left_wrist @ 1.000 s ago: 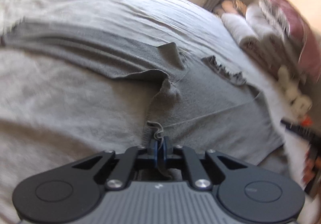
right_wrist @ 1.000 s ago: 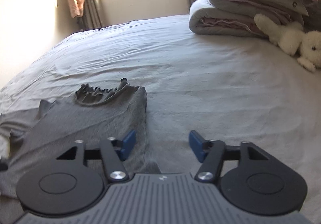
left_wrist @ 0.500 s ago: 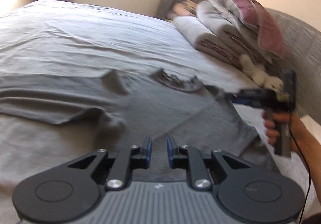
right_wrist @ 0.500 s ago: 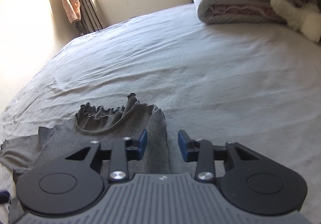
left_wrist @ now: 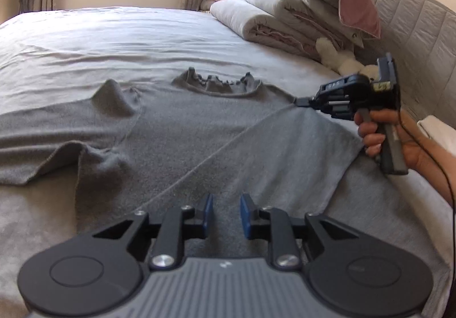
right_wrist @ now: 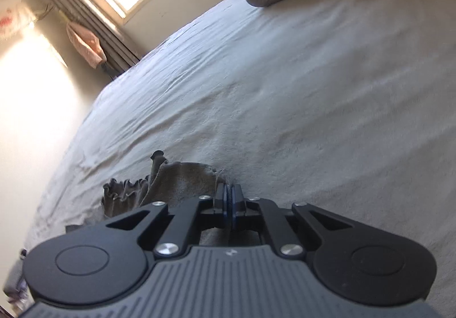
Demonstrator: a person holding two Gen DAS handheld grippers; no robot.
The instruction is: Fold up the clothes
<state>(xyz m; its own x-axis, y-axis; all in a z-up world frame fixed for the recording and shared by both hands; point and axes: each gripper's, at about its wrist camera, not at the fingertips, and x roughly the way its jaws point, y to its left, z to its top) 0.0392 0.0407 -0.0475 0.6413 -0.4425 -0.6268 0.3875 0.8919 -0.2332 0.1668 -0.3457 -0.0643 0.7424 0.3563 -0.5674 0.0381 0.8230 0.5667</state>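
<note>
Nearby, folded quilts (left_wrist: 273, 19) and a plush toy (left_wrist: 339, 57) flank the gray top (left_wrist: 199, 130).

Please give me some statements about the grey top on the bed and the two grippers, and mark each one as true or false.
1. The right gripper is shut on the shoulder edge of the grey knitted top with a ruffled neckline. True; its jaws have just been closing.
2. The left gripper pinches the cloth of the top. False: its jaws stand apart above the top with nothing pressed between them, and they have just been opening.
3. The top lies on a grey bedsheet. True.
4. The white plush toy lies on the top. False: it lies apart, beside the stack of folded grey and pink bedding.
5. The top is already folded into a small square. False: it lies spread out.
</note>
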